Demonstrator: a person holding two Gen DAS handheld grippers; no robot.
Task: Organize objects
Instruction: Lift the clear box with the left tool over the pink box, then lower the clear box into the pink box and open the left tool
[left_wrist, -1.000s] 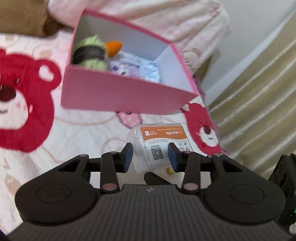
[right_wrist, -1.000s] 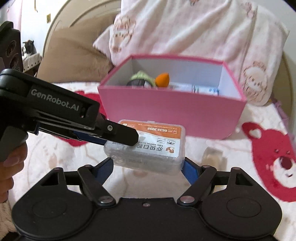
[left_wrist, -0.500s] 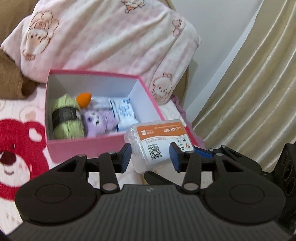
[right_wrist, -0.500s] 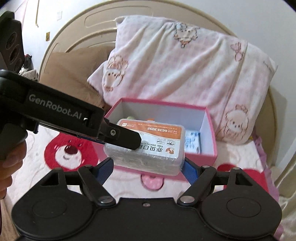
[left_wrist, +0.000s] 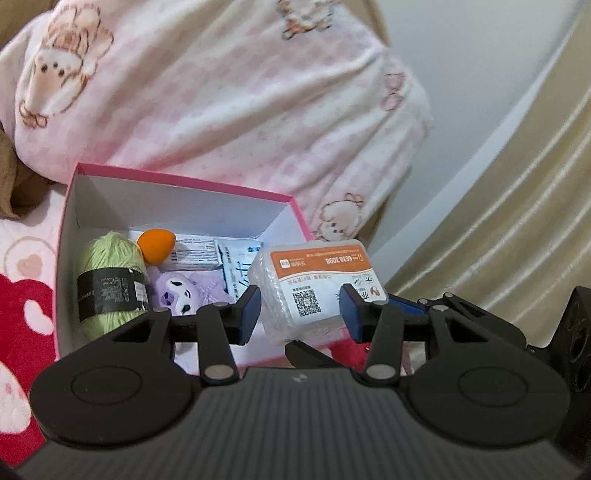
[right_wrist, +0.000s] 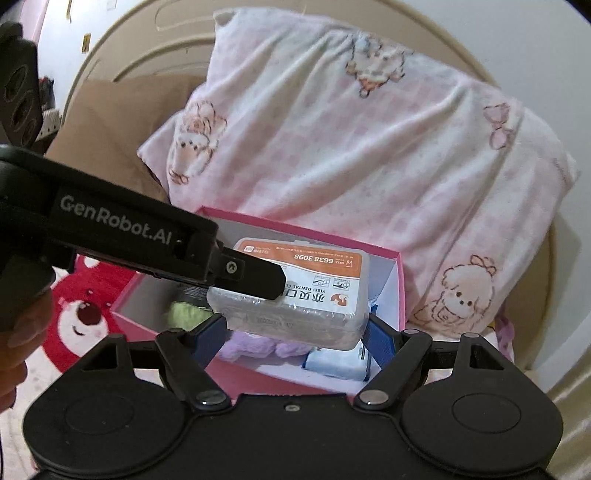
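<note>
1. Floss-pick case (left_wrist: 314, 284), clear plastic with an orange and white label, is held in the air over the open pink box (left_wrist: 177, 182), above its nearer right part
2. Right gripper (right_wrist: 295, 332) is spread wide, and its blue pads press on the two short ends of the floss-pick case, carrying it lengthwise
3. Left gripper (left_wrist: 301, 314) is partly open and its jaws have just been opening. The floss-pick case sits between its blue pads, but I cannot tell whether they press on it
4. In the right wrist view, one black finger of the left gripper crosses the left end of the label
5. Inside the pink box lie a green yarn skein (left_wrist: 110, 280) with a dark band, an orange sponge (left_wrist: 157, 245), a purple plush (left_wrist: 184, 293) and white packets (left_wrist: 236, 266)
6. Pink box rests on a bear-print blanket (left_wrist: 22, 302), with a pink pillow (left_wrist: 221, 92) behind it and a beige curtain (left_wrist: 517, 221) to the right
</note>
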